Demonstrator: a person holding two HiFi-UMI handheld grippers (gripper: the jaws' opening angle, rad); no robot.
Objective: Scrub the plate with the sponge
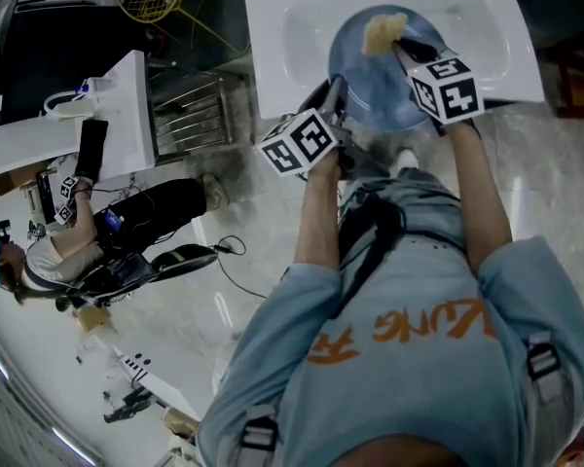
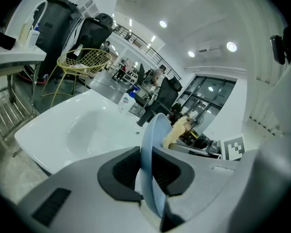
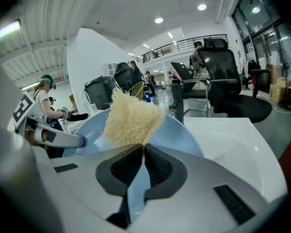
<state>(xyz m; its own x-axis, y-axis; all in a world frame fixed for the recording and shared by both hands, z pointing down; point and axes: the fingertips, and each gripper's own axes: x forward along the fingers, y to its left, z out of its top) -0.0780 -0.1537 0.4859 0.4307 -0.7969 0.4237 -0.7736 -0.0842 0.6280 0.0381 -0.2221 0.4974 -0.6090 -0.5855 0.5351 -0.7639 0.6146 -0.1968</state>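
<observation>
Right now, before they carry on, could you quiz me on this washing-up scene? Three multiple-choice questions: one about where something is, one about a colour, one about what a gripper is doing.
1. Where is the plate?
A. Over the white sink
B. On the floor
C. On a chair

2. What colour is the plate?
A. Red
B. Green
C. Blue

3. What is the right gripper doing?
A. Hanging open and empty
B. Pinching the sponge
C. Gripping a fork

Answers:
1 A: the head view shows it above the basin, clamped at its rim by the left gripper.
2 C: it is pale blue in every view.
3 B: its jaws are closed on the sponge's lower edge.
</observation>
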